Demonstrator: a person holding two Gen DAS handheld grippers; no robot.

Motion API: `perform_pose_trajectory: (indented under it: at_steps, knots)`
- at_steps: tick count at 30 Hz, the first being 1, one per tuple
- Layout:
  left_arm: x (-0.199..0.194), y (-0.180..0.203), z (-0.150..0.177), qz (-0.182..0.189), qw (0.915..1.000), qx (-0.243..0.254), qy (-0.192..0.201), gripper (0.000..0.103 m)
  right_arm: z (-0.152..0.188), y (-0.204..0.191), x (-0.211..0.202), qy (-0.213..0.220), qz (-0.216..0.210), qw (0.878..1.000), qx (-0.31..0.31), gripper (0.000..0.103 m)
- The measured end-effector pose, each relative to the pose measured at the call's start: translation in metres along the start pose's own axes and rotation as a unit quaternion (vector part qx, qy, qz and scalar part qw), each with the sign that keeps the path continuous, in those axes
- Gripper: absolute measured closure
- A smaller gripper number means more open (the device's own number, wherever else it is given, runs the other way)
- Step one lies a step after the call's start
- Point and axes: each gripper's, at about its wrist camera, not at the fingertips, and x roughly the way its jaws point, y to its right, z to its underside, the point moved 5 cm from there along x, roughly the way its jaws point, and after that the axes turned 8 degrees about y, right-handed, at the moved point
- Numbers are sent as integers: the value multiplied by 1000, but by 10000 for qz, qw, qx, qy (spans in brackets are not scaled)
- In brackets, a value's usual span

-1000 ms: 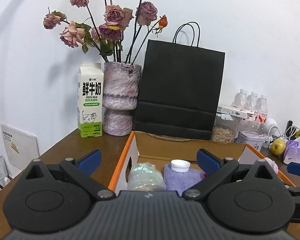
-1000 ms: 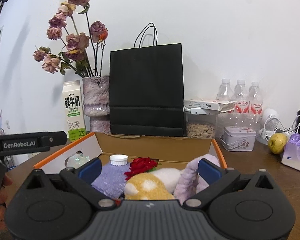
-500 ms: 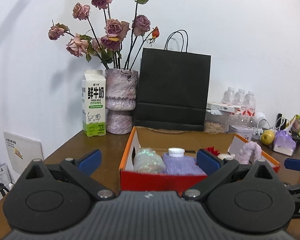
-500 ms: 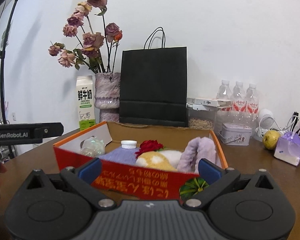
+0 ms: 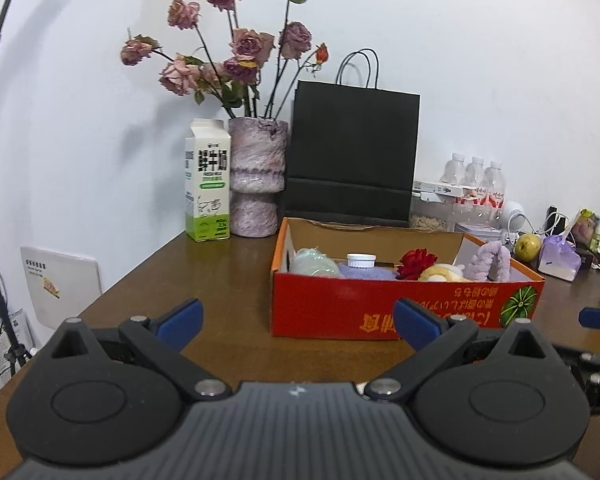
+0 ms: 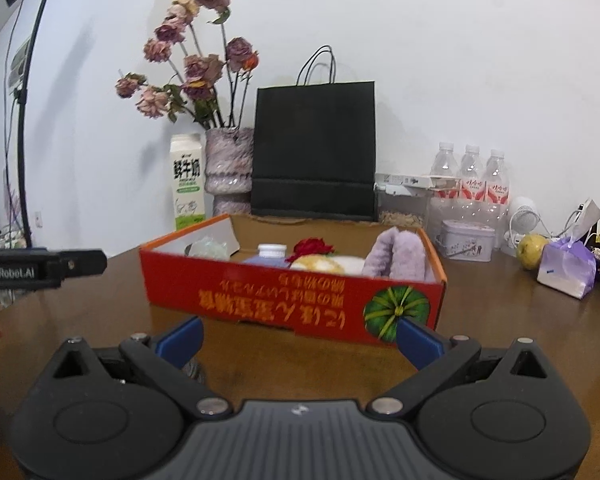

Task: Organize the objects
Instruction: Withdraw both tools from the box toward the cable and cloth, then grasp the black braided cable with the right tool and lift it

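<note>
A red cardboard box (image 5: 400,308) (image 6: 284,300) with a melon print stands on the brown table. Inside lie a pale green bundle (image 5: 314,263), a lilac knit cloth with a white-capped bottle (image 5: 361,260) (image 6: 272,251), a red flower (image 5: 417,261) (image 6: 312,248), a yellow plush (image 5: 440,274) and a purple fluffy piece (image 5: 494,260) (image 6: 398,256). My left gripper (image 5: 298,318) is open and empty, short of the box's front wall. My right gripper (image 6: 300,338) is also open and empty, close before the box.
Behind the box stand a milk carton (image 5: 208,184), a vase of dried roses (image 5: 258,176), a black paper bag (image 5: 352,160), water bottles (image 6: 470,184), a tin (image 6: 466,240), a pear (image 6: 532,250) and a lilac pouch (image 6: 566,268). The table edge runs along the left.
Both grippers have pulled back and away from the box; its red front wall is now fully in view. Both stay open.
</note>
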Motion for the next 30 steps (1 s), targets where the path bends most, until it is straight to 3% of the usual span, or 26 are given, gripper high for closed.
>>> perform_pose_trajectory:
  at_steps: [13, 18, 30]
  knots:
    - [-41, 1, 19, 129, 9990, 389, -188, 0, 4, -24, -32, 37, -197, 9997, -156, 0]
    - [-46, -1, 22, 128, 9980, 580, -236, 0, 6, -32, -32, -90, -252, 9994, -231, 0]
    - [-50, -27, 20, 118, 9986, 472, -229, 0, 12, -55, -17, -567, -503, 9965, -359, 0]
